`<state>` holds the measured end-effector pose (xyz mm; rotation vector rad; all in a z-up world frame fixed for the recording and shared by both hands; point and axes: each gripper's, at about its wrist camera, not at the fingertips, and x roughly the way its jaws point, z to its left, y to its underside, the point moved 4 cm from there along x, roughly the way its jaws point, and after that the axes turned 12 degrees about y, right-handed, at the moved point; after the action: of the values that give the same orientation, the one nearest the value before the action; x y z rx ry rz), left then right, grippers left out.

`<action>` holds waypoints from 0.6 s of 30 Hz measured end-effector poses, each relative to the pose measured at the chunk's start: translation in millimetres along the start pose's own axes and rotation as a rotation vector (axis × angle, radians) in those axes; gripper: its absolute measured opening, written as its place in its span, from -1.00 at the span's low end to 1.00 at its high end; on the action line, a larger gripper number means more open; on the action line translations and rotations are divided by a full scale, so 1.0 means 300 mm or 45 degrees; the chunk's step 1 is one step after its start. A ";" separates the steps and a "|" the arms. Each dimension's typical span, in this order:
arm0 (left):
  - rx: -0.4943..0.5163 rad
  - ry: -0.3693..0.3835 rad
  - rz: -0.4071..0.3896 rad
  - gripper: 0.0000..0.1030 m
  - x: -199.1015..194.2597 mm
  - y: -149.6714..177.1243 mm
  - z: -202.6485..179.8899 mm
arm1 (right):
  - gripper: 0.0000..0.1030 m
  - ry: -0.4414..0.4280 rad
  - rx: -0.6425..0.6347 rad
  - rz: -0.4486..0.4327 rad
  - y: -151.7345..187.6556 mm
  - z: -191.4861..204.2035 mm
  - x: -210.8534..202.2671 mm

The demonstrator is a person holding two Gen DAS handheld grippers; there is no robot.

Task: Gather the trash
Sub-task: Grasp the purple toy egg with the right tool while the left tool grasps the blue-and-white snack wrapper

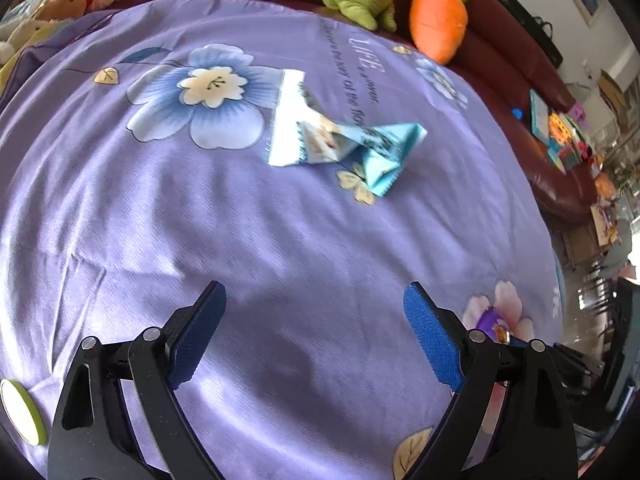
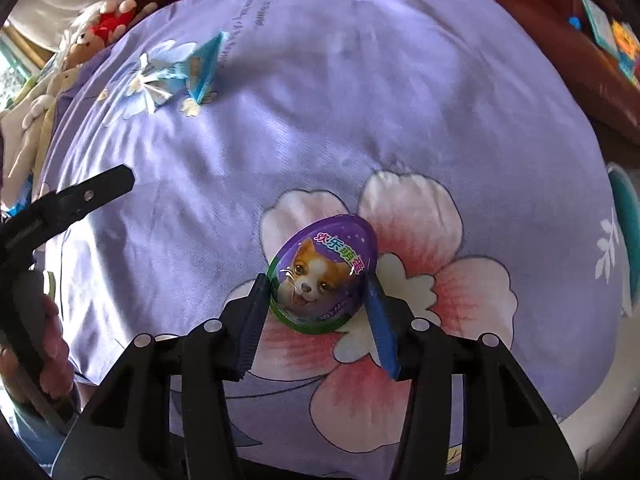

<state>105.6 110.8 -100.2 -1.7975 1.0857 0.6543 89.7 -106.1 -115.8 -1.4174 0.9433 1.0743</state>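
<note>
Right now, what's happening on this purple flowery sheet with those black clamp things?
A person is clearing trash off the purple flower-print sheet with a two-finger tool in each hand. The right tool has its blue pads against the sides of a purple egg-shaped package with a puppy picture. The left tool is open and empty, pointing toward a crumpled light-blue wrapper lying farther off.
</note>
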 end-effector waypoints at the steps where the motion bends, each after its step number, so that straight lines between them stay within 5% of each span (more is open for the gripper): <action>1: -0.007 -0.002 -0.003 0.76 0.001 -0.012 0.010 | -0.11 -0.012 0.001 -0.003 -0.013 0.001 -0.005; 6: -0.054 0.011 -0.026 0.76 -0.009 -0.081 0.034 | -0.11 -0.008 0.037 -0.066 -0.106 -0.037 -0.047; 13: -0.363 0.162 -0.018 0.76 0.053 -0.199 0.049 | -0.11 -0.022 0.086 -0.115 -0.233 -0.067 -0.066; 18: -0.467 0.170 -0.072 0.76 0.104 -0.247 0.002 | -0.11 -0.036 0.102 -0.138 -0.304 -0.083 -0.064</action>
<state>185.7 113.9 -93.3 -2.2051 1.0475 0.7442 174.0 -120.5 -71.3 -1.3687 0.8696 0.9633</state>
